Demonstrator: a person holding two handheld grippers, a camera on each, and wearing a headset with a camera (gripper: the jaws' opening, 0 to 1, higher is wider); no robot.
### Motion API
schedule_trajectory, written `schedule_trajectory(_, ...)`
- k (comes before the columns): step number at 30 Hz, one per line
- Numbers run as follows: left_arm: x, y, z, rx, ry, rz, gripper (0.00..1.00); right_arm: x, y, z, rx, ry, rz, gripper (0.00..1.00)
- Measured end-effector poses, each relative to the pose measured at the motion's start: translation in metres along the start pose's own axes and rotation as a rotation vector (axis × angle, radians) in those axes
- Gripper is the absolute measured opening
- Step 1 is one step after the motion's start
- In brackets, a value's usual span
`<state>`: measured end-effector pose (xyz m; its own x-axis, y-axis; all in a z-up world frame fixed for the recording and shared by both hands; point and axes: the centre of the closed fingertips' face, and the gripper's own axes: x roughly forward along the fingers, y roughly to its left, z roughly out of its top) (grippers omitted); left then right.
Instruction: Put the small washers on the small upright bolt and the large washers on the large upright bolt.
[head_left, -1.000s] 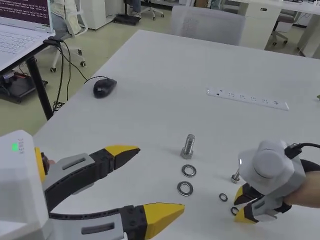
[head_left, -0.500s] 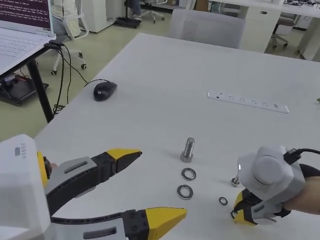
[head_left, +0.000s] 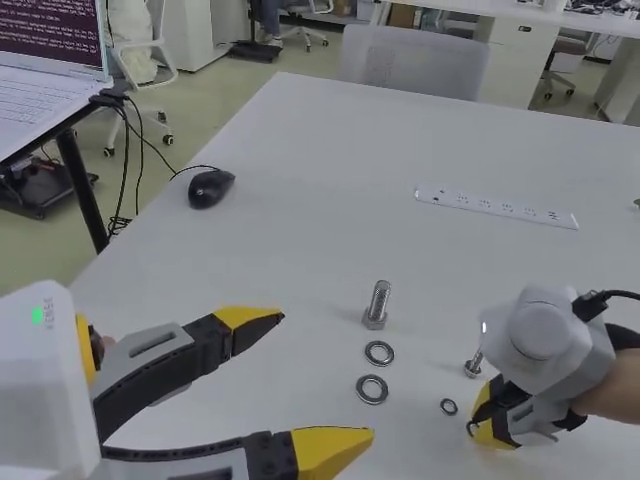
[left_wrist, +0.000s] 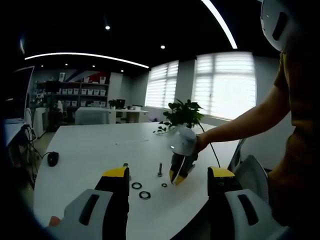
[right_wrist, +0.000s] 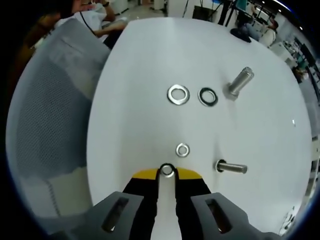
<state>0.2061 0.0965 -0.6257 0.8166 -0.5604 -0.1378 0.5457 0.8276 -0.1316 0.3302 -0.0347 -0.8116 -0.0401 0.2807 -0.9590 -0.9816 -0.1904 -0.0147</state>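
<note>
The small upright bolt (head_left: 474, 365) stands on the white table (head_left: 330, 180). Just beside it, on the person's side, the right gripper (right_wrist: 168, 177) is tipped down to the tabletop. Its jaws are drawn in to a narrow slit, and the yellow tips press on either side of one small washer (right_wrist: 167, 170). That washer lies flat between the very ends of the jaws, near the bolt. A second small washer (right_wrist: 182, 149) lies loose just beside the same bolt, ahead of the jaw tips and apart from them. Farther from the small bolt, the two large washers (head_left: 378, 352) (head_left: 372, 388) lie side by side near the large upright bolt (head_left: 377, 303). The left gripper (head_left: 325, 378) hangs well away from the small bolt, its jaws spread wide and holding nothing.
</note>
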Motion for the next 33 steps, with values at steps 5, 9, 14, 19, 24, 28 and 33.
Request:
schedule_trajectory(5, 0.002, -0.001, -0.001, -0.002, 0.002, -0.006, 0.62, -0.02, -0.013, -0.001, 0.005, 0.0, -0.028, 0.12)
schedule_trajectory(9, 0.003, -0.001, 0.0, -0.002, -0.002, -0.007, 0.62, -0.036, -0.026, -0.002, 0.007, 0.0, -0.061, 0.12)
schedule_trajectory(14, 0.004, 0.0, 0.0, -0.002, 0.0, -0.009, 0.62, -0.049, -0.043, 0.0, 0.005, 0.005, -0.098, 0.12)
schedule_trajectory(19, 0.004, 0.0, -0.001, -0.007, 0.0, -0.005, 0.62, -0.057, -0.056, 0.011, -0.01, -0.005, -0.135, 0.12)
schedule_trajectory(24, 0.003, 0.002, -0.002, -0.008, 0.004, -0.002, 0.62, -0.056, -0.064, 0.018, -0.02, 0.001, -0.149, 0.12)
schedule_trajectory(28, 0.003, 0.004, -0.001, -0.012, 0.002, 0.008, 0.62, -0.052, -0.068, 0.019, -0.027, 0.016, -0.147, 0.12)
schedule_trajectory(33, 0.003, 0.006, -0.002, -0.017, -0.001, 0.015, 0.62, -0.049, -0.07, 0.017, -0.028, 0.031, -0.139, 0.12)
